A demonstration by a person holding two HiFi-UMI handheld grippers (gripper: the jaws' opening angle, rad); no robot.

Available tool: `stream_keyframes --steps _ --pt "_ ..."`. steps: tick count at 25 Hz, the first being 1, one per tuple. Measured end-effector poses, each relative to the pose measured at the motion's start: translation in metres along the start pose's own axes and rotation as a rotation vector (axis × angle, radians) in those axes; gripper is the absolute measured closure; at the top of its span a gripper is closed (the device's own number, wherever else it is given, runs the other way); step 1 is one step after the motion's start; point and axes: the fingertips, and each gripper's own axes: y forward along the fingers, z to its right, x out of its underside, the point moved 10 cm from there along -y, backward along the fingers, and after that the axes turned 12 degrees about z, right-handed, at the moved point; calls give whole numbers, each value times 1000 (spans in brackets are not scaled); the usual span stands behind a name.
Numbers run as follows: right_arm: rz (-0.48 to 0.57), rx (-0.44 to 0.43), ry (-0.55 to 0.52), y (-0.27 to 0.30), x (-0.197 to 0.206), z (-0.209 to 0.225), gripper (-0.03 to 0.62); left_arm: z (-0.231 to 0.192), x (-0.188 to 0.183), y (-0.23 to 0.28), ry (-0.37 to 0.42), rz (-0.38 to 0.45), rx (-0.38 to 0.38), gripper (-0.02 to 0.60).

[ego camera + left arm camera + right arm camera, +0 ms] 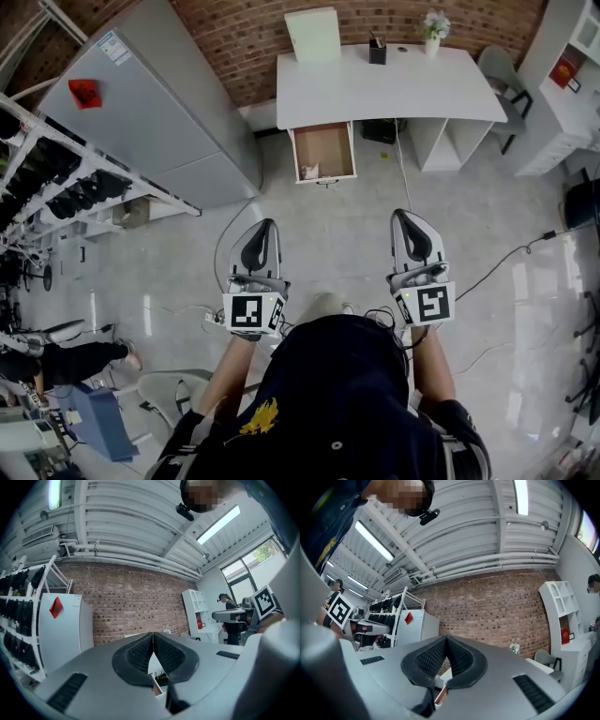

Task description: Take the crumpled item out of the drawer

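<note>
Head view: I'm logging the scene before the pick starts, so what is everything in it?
desk: one, white, against the brick wall
drawer: one, wooden, pulled open under the desk's left part
crumpled item: one, pale, drawer's near left corner
fridge: one, grey, left of desk
rack: one, white, holding dark things, far left
plant: one, white blooms, desk's back edge
chair: one, grey, right of desk
left gripper: one, grey, shut, empty, lower middle
right gripper: one, grey, shut, empty, lower middle
</note>
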Motion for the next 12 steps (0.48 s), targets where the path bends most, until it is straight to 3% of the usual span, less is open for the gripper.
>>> stream_keyframes --steps 2,3,4,8,12 --pt "37 19 18 12 6 2 568 -6 2 -2 8 -13 -13 561" --pt "62 14 45 19 10 1 216 -10 6 -5 6 -27 -23 561" --pt "74 -3 76 26 13 -1 54 -14 11 -7 -1 -44 -35 561" --pt "12 -83 78 50 34 -9 54 -32 32 -7 -39 -103 -73 561" --pt "-35 -92 103 86 57 -3 54 -53 46 21 -51 -111 -83 561"
